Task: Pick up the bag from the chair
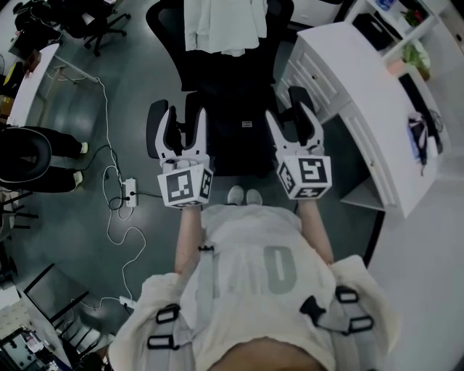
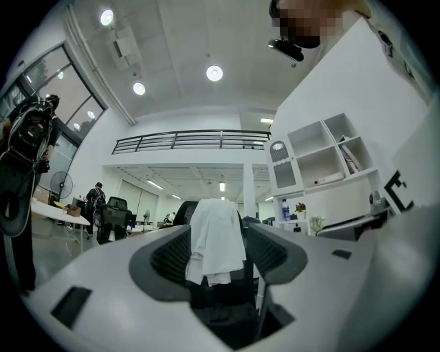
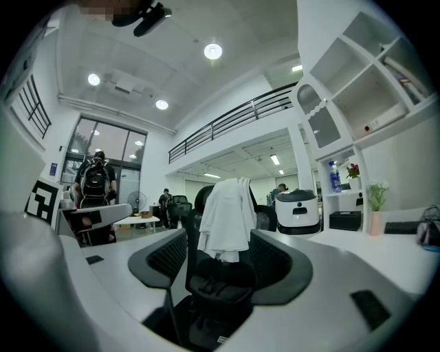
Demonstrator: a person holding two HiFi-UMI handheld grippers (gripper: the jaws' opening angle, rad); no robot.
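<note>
My left gripper point(image 1: 185, 116) and right gripper point(image 1: 290, 112) gape empty before the bag point(image 1: 239, 134) on the chair point(image 1: 163, 22); cloth point(image 1: 225, 25) drapes its back, desk point(image 1: 341, 58) alongside.

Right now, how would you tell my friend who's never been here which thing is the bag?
Find the black office chair beside the long white desk. A white cloth hangs over its backrest; look just below that, on the seat. The bag is the soft, crumpled black lump there, dark where the cloth above is white.
</note>
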